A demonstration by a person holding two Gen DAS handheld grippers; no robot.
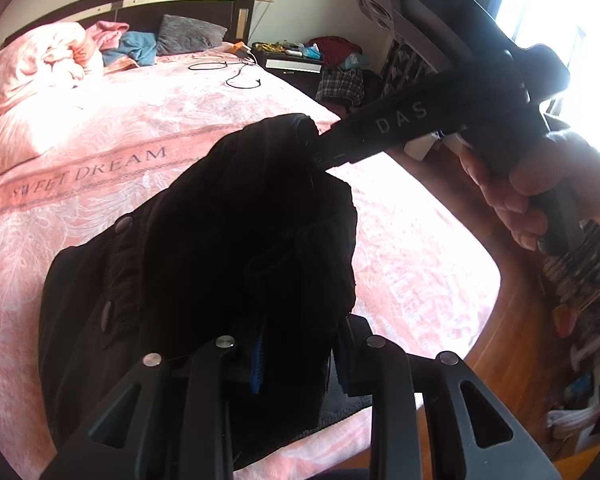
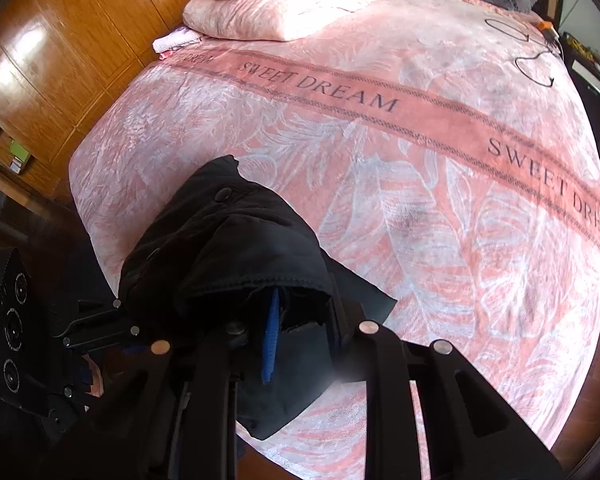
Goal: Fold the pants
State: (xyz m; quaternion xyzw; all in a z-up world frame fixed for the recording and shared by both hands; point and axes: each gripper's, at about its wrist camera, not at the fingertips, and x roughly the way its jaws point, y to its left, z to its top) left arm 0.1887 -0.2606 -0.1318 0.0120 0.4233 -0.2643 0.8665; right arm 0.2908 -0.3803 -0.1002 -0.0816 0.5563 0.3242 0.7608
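Note:
The black pants [image 1: 220,240] hang bunched over the near edge of a pink bed [image 1: 120,120]. My left gripper [image 1: 300,360] is shut on their lower part, with cloth pinched between the blue pads. My right gripper [image 1: 320,152] reaches in from the upper right, held by a hand [image 1: 520,192], and its tip bites the top edge of the bundle. In the right wrist view the pants [image 2: 240,248] drape over my right gripper [image 2: 302,332], shut on the fabric above the bedspread [image 2: 420,200]. The left gripper [image 2: 120,316] shows at the lower left, against the same bundle.
A folded pink duvet [image 2: 280,8] and a grey pillow [image 1: 188,36] lie at the head of the bed. A black cable [image 1: 236,76] lies near the far right side. A cluttered nightstand [image 1: 292,64], a wooden wardrobe [image 2: 60,40] and wooden floor [image 1: 512,320] surround the bed.

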